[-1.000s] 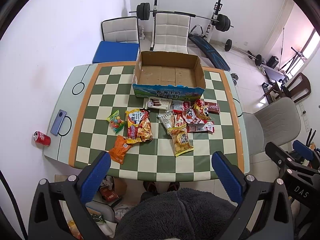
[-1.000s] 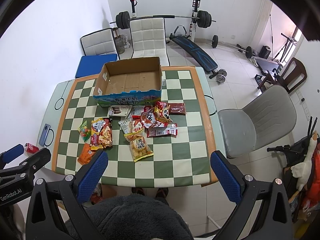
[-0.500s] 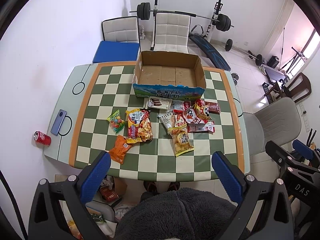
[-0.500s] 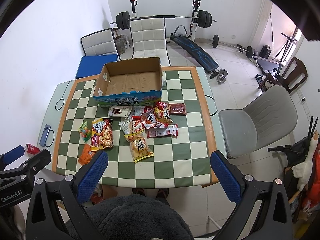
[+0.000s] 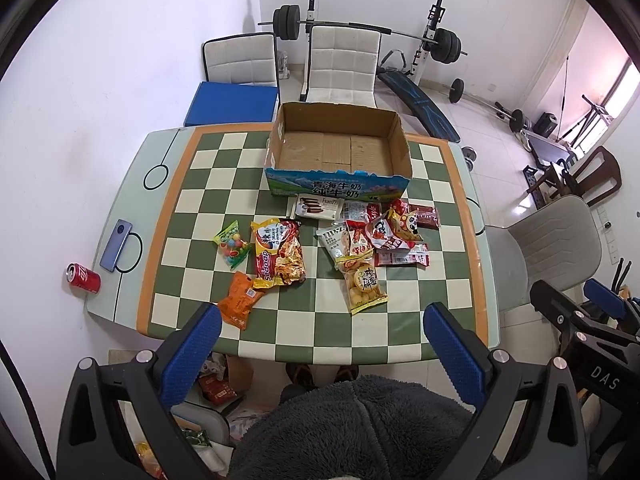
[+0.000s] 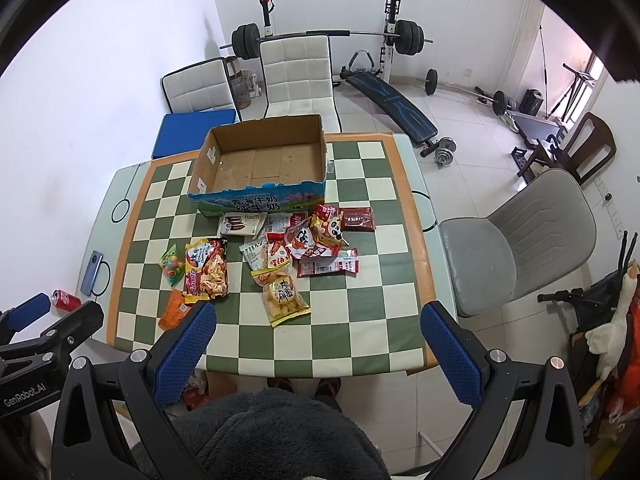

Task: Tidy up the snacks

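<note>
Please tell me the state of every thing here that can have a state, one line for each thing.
Brown cardboard box with blue printed front: open on top, empty.
Red soda can: lying on its side.
Colourful snack packets: loose on the checkered table, none in the box.
Left gripper: open, holding nothing.
Right gripper: open, holding nothing.

Snack packets lie scattered flat just before the open, empty cardboard box.

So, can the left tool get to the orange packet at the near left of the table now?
Probably yes. The left tool is open and holds nothing, and the orange packet lies flat and uncovered on the table, with nothing in between.
</note>
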A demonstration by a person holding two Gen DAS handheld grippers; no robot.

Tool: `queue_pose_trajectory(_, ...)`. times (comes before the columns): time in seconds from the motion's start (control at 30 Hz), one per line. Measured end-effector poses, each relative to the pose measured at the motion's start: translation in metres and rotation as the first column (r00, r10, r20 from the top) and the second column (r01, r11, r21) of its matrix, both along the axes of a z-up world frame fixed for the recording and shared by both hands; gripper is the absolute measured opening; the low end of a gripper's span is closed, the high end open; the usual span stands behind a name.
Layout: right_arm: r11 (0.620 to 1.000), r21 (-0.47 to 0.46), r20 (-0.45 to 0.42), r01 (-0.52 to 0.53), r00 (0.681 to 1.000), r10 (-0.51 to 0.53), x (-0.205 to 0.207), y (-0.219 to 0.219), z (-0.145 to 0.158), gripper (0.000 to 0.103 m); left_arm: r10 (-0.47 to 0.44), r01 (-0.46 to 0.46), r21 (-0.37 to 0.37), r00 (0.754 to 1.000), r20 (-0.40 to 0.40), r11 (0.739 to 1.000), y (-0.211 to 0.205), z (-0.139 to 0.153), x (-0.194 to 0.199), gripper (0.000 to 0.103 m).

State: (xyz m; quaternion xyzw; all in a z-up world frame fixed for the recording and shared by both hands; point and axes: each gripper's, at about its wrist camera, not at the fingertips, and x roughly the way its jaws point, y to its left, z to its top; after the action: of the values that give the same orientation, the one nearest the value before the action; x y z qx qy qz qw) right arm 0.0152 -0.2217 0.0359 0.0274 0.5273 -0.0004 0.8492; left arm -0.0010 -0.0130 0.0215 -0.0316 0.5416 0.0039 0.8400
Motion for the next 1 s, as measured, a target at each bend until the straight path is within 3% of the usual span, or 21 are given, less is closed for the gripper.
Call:
queue_pose_trajectory(0.2, 1.0, 0.029, -0.022, 0.003, 1.0, -0.003, 0.006, 0.001, -0.008, 0.103, 0.022, -0.023, 0.014, 0.999, 0.03, 1.0, 0.007, -0.006, 0.012, 0.103)
queue_pose_trajectory(0.37, 0.993, 0.115, -0.11, 0.012, 0.994, 0.001, 0.034, 0.007, -0.054, 0.103, 0.094, -0.093, 0.025, 0.995, -0.042, 0.995, 0.046, -0.05, 0.046, 0.103)
queue_pose_trajectory(0.57, 0.986, 0.169, -0.278, 0.013, 0.96, 0.035, 0.08, 0.031, -0.153, 0.103, 0.18, -0.174, 0.049, 0.959, -0.22, 0.984, 0.095, -0.145, 0.094, 0.103)
queue_pose_trajectory(0.67, 0.987, 0.157, -0.339, 0.01, 0.94, 0.045, 0.103, 0.045, -0.206, 0.103, 0.186, -0.192, 0.012, 0.932, -0.312, 0.981, 0.109, -0.197, 0.116, 0.103)
queue_pose_trajectory(0.87, 0.992, 0.123, -0.449, 0.013, 0.892, 0.044, 0.14, 0.056, -0.309, 0.103, 0.141, -0.182, -0.053, 0.888, -0.438, 0.982, 0.11, -0.283, 0.165, 0.102)
queue_pose_trajectory(1.0, 0.996, 0.092, -0.491, -0.01, 0.869, 0.054, 0.154, 0.066, -0.362, 0.103, 0.11, -0.175, -0.078, 0.85, -0.515, 0.982, 0.106, -0.333, 0.192, 0.102)
